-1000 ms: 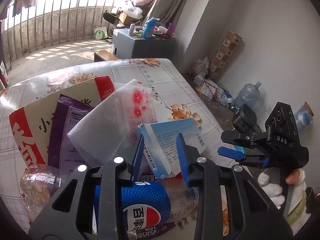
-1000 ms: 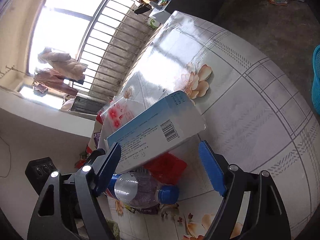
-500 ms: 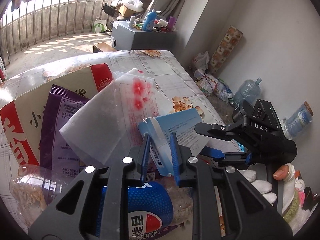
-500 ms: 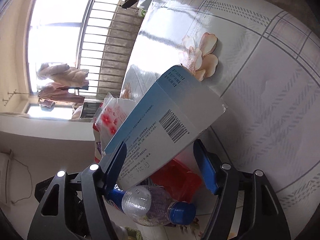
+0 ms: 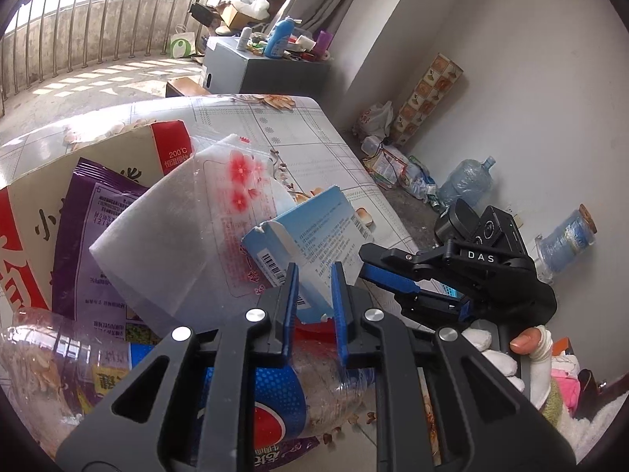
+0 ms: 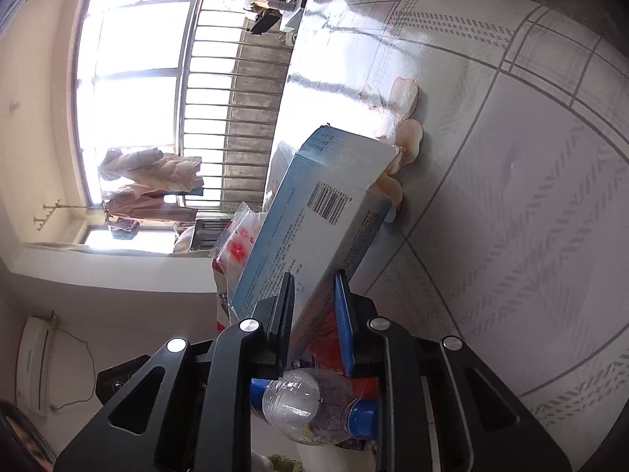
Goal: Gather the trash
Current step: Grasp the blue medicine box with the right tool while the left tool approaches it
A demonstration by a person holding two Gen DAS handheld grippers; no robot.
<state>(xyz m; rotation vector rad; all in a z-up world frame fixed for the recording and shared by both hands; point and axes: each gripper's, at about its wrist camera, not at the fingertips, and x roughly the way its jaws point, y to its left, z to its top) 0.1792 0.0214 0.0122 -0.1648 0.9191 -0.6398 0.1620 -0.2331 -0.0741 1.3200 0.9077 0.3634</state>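
Box (image 6: 314, 228) now pinched by 2 grippers.

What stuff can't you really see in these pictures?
- Left wrist view: most of the Pepsi bottle, behind the left tool.
- Right wrist view: the red wrapper, under the blue box and the right tool.
- Both views: the box's small print, too tiny to read.
- Left wrist view: the person, cut off except one hand.
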